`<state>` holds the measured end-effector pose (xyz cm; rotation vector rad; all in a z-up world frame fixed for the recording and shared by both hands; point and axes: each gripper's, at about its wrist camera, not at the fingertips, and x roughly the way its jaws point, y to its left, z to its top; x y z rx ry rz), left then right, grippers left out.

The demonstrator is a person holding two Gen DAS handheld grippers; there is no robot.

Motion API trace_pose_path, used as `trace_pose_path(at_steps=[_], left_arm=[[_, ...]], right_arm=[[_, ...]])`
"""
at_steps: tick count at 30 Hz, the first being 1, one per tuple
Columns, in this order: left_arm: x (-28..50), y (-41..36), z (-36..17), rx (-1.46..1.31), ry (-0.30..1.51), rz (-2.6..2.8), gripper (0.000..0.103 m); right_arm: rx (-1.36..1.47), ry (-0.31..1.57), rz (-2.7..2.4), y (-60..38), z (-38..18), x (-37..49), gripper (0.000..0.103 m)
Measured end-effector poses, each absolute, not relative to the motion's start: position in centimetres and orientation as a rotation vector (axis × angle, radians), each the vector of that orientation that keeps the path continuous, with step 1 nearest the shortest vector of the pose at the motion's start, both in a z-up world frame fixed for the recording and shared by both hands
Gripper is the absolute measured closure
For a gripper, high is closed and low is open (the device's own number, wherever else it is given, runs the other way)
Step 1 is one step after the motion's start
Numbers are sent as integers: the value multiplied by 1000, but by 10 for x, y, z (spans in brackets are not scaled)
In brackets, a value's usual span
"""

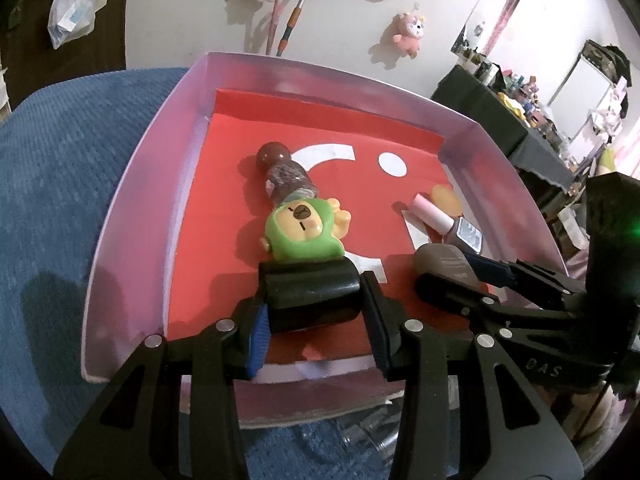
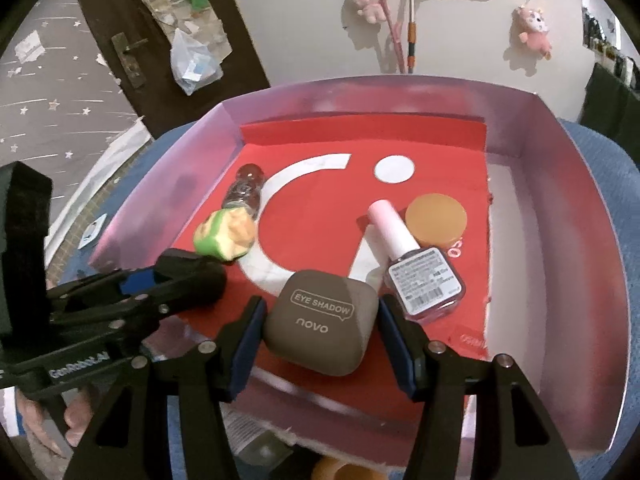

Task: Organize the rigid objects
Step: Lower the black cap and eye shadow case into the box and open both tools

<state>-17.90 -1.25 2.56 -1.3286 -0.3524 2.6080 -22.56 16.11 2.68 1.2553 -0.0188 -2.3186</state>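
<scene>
My left gripper (image 1: 316, 306) is shut on a black cylinder (image 1: 312, 296), held low over the front of a pink-walled box (image 1: 132, 184) with a red floor. Just beyond it lie a green bear toy (image 1: 304, 228) and a brown bottle (image 1: 282, 172). My right gripper (image 2: 320, 308) is shut on a grey-brown eye shadow case (image 2: 320, 320), also low inside the box (image 2: 560, 240). Beside the case lie a nail polish bottle (image 2: 420, 280) with a pink cap and an orange round jar (image 2: 436, 218). Each gripper shows in the other's view: the right gripper (image 1: 444, 276) and the left gripper (image 2: 192, 276).
The box rests on a blue textured cushion (image 1: 60, 200). Plush toys (image 1: 408, 34) and a mop handle (image 1: 296, 12) lie on the pale floor behind. A plastic bag (image 2: 192, 64) hangs at a dark door. A hand (image 2: 76, 416) grips the left tool.
</scene>
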Motion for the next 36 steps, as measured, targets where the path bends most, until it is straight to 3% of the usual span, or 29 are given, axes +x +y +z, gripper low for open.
trace_pose_path(at_steps=[31, 36], left_arm=[[-181, -11, 23, -1326, -314, 2635, 64], [-180, -9, 23, -1326, -289, 2652, 56]], right_arm=[[1239, 7, -2403, 162, 26, -234, 43], [1239, 1, -2402, 162, 25, -234, 43]])
